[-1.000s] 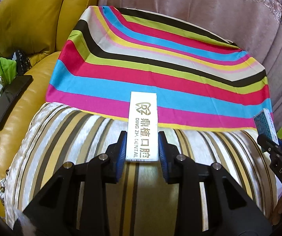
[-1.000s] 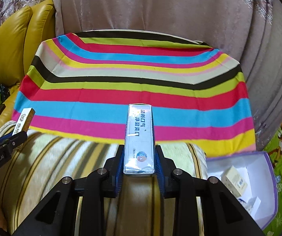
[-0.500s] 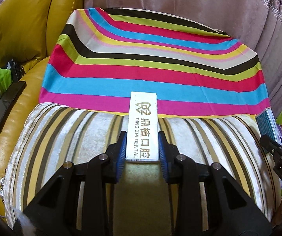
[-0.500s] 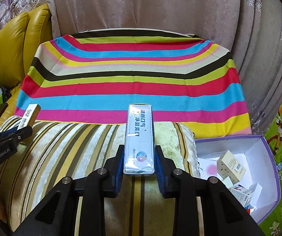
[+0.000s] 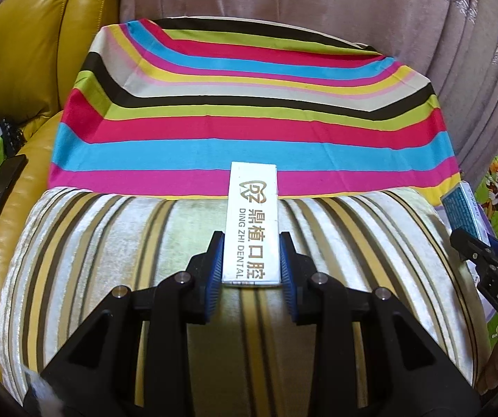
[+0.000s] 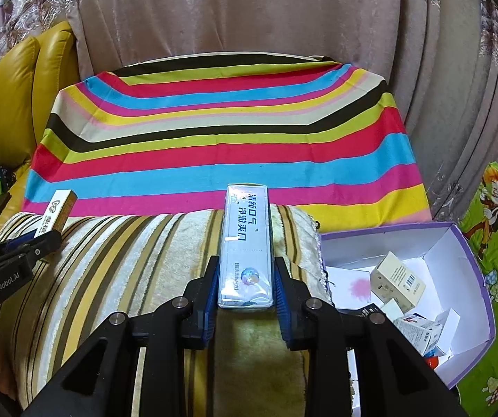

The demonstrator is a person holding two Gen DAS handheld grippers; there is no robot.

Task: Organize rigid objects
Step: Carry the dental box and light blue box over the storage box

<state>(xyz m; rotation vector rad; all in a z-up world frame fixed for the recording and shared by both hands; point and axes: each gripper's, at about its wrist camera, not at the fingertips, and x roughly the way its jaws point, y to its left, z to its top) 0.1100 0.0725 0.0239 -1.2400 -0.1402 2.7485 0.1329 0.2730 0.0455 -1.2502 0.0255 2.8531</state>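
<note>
Left tongs (image 5: 250,257) are clamped on a white dental box (image 5: 251,224), with the blue pads pressed against its two long sides near the rear end. Right tongs (image 6: 245,283) grip a pale toothpaste box (image 6: 245,243) in the same manner. A hold at the rear end leaves most of each carton's length projecting forward, free to be lowered into a container first. Both cartons are carried in the air above the striped cushion (image 5: 110,243), whose far edge meets the rainbow-striped cloth (image 5: 249,104). An open purple-rimmed box (image 6: 471,260) stands beside the cushion's right edge and already contains several small cartons (image 6: 396,279). Judgement: this box is the collection point, and the toothpaste box, being nearer to it, is the likelier first deposit.
</note>
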